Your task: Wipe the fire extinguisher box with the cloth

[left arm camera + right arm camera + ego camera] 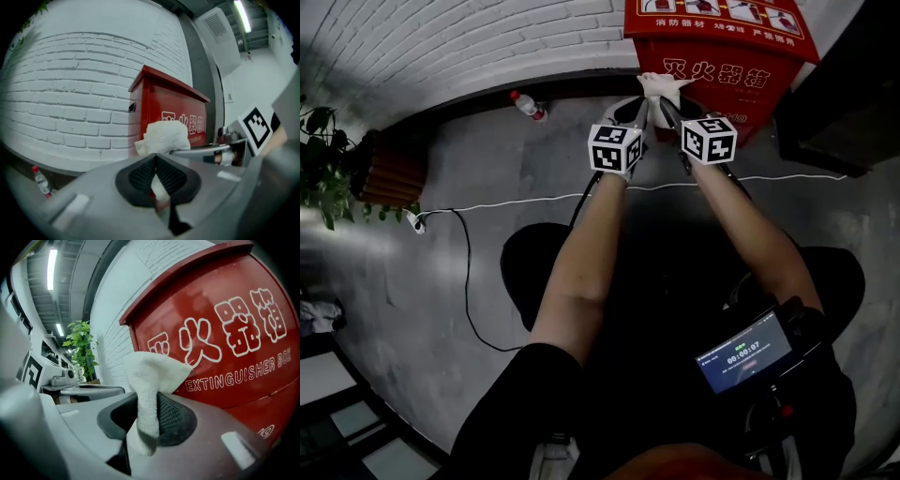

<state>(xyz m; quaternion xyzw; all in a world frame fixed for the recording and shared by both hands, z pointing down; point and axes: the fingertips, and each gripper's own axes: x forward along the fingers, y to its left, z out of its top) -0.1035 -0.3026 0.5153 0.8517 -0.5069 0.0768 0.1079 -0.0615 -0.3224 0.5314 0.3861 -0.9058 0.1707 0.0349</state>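
Left gripper (pixel 156 164): jaws clenched on a fold of the white cloth (pixel 165 135). The ribbed pads nearly meet, with only fabric between them, and the rest of the cloth bunches beyond the tips.

Right gripper (pixel 148 405): jaws clamped on the same cloth. A thick twist of it runs down between the pads and spreads out above them.

In the head view the two grippers converge side by side, so the cloth is gripped from both the left and the right.

Fire extinguisher box (pixel 712 37): red with white lettering, standing on the grey floor at the far side against the white brick wall (pixel 450 37). The cloth sits at the upper front of the box, just below the lid's edge. It lies over the lettered face in the right gripper view, but no view confirms firm contact.

Other items:
- A plastic bottle (pixel 528 105) lies at the foot of the wall, left of the box.
- A white cable (pixel 534 199) crosses the floor on the near side of the box.
- A potted plant (pixel 323 159) stands at the far left.
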